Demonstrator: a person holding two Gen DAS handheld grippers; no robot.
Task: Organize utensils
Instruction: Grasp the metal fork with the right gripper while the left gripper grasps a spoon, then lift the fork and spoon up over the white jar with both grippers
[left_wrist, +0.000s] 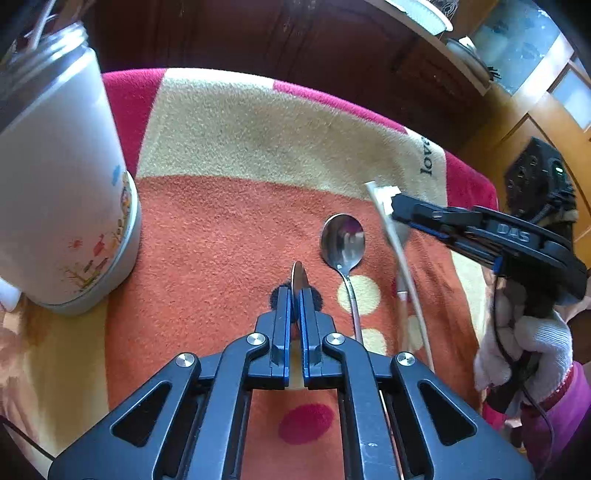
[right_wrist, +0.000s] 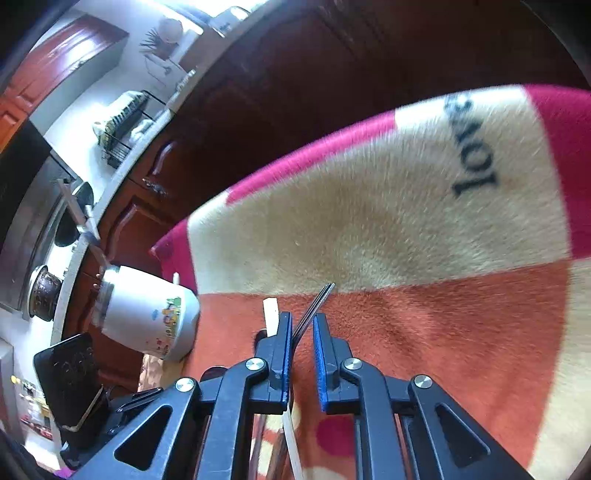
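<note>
A fleecy blanket (left_wrist: 229, 221) in orange, cream and magenta blocks, printed with pale and red dots, is spread over the work surface. The left gripper (left_wrist: 295, 295) is seen closed on a thin metal utensil (left_wrist: 298, 275), its rounded tip held edge-on between the blue pads. Just right of it a polished steel spoon (left_wrist: 343, 243) is laid bowl-up on the fleece. Further right, the right gripper (right_wrist: 302, 325) is held by a hand in a white knit glove (left_wrist: 532, 347); its jaws are narrow, a flat white plastic utensil (left_wrist: 397, 251) is pressed against its left pad, and slim metal tines (right_wrist: 314, 306) are seen between the pads. A smooth white jar (left_wrist: 62, 192) with cartoon prints is stood at the blanket's left edge, with bare cream fleece left open at the far side.
</note>
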